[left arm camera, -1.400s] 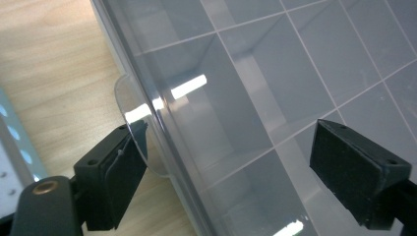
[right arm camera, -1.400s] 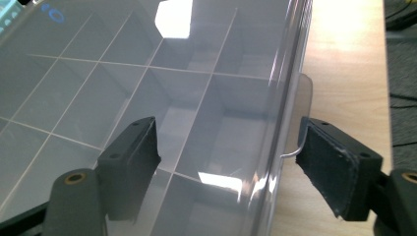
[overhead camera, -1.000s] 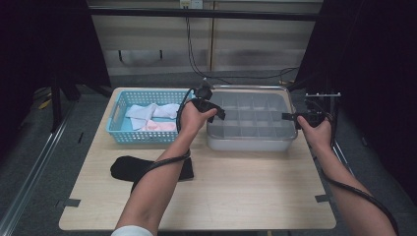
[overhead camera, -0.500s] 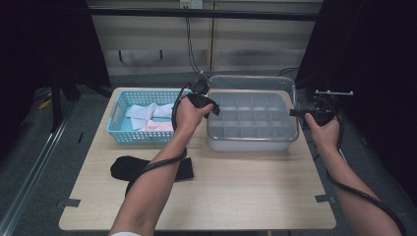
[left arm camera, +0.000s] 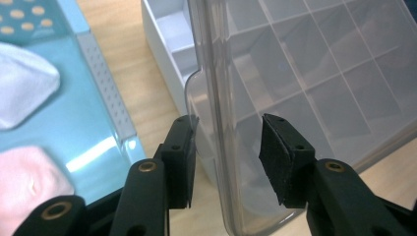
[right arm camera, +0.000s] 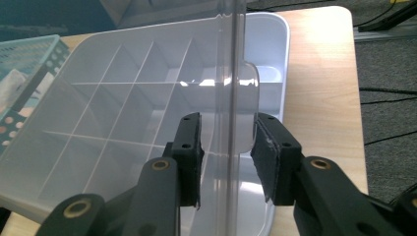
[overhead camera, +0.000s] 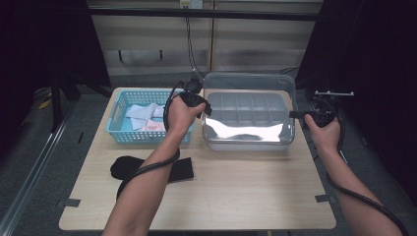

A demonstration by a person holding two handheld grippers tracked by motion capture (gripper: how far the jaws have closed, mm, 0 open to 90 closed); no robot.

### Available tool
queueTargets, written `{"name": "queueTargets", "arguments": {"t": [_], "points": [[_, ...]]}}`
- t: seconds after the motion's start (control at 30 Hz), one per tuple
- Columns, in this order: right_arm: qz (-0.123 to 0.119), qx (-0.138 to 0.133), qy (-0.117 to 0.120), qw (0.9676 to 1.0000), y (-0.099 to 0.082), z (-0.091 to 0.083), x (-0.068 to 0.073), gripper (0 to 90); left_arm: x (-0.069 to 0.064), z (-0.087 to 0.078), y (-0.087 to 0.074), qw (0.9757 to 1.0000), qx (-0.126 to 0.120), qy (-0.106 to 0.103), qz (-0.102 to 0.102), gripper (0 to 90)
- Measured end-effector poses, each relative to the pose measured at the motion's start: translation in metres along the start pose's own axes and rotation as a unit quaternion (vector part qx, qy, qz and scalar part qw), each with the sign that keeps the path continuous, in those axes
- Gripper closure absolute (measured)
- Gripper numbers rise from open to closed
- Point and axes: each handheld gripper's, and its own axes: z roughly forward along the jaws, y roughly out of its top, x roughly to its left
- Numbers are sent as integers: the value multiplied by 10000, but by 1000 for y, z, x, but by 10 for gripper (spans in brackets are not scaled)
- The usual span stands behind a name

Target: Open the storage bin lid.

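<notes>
As forearms spread, both hand-held grippers (left (overhead camera: 199,102), right (overhead camera: 299,114)) flanking lid (overhead camera: 248,88)

Left tool (overhead camera: 196,101) and right tool (overhead camera: 301,114) raised, jaws apparently part-closed.

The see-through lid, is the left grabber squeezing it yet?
Cannot tell. In the left gripper view the clear lid stands between the left gripper pads, which have just been closing; the right-hand pad looks apart.

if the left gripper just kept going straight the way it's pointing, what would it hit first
Probably the clear lid: its edge already stands between the jaws of the left gripper, which have just been closing. Behind the lid lies the divided box. Whether the pads touch the lid yet is unclear.
</notes>
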Motion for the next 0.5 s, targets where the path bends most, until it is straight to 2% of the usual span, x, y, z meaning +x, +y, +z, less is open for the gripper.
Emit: {"name": "queueTargets", "arguments": {"t": [0.3, 0.5], "points": [[-60, -29, 61, 10000, -2, -15, 8, 687, -4, -19, -7, 10000, 40, -76, -23, 611], [-89, 42, 156, 9998, -13, -19, 15, 694, 0, -26, -24, 9999, 107, -115, -71, 615]]}}
